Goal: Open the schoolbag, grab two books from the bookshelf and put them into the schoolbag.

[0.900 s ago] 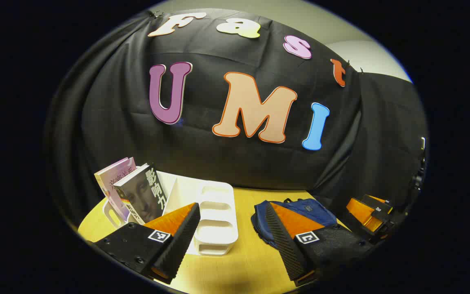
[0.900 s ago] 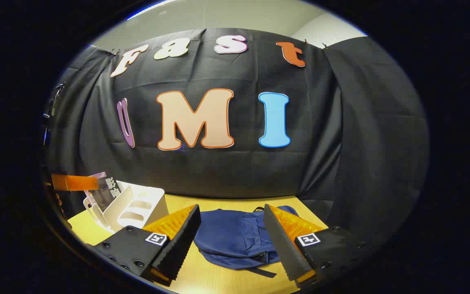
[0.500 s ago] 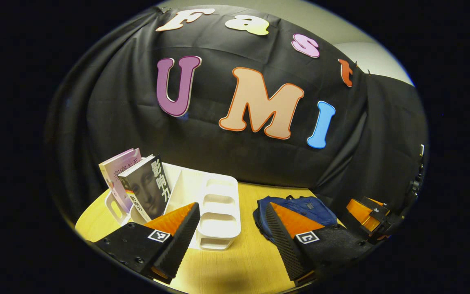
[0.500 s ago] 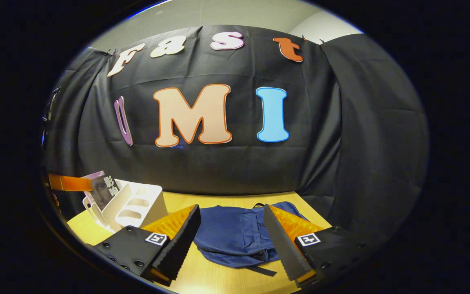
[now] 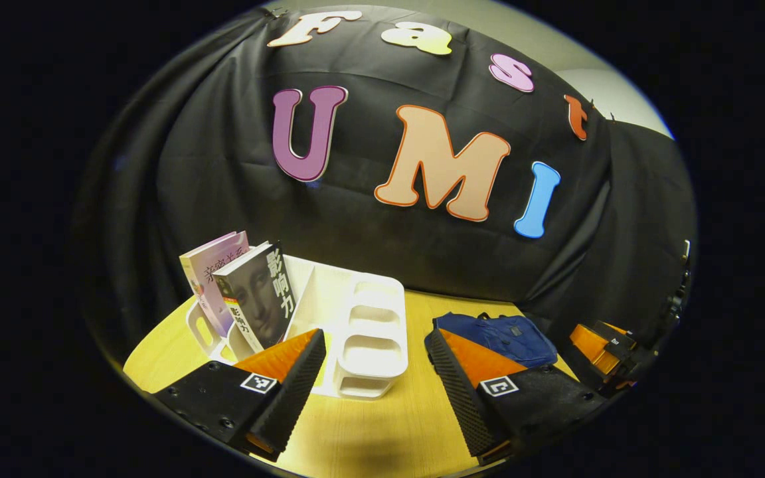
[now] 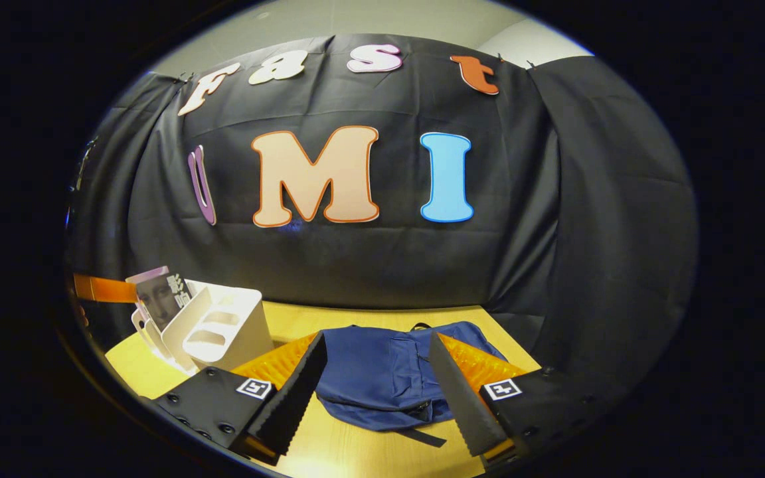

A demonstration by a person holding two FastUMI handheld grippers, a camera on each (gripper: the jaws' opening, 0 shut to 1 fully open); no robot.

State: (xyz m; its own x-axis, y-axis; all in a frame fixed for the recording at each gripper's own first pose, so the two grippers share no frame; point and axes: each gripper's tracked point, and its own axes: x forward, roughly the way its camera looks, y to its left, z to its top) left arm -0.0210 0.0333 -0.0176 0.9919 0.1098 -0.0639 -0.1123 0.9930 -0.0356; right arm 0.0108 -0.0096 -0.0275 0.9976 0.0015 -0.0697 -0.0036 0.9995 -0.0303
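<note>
Navy schoolbag (image 6: 389, 375) lies flat, zipped, on yellow table (image 6: 356, 451), beside white bookshelf (image 5: 369, 338) holding two books (image 5: 256, 299). Right gripper (image 6: 376, 398) and left gripper (image 5: 376, 385) both wide open, empty, touching nothing. Since 0.9 s ago, both views have shifted slightly nearer.

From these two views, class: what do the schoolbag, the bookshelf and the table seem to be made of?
Schoolbag: navy woven fabric, matte, softly creased and slumped. Bookshelf: probably moulded plastic, smooth white, with rounded cut-outs. Table: wood or wood-look laminate, pale yellow with faint grain and slight sheen.
</note>
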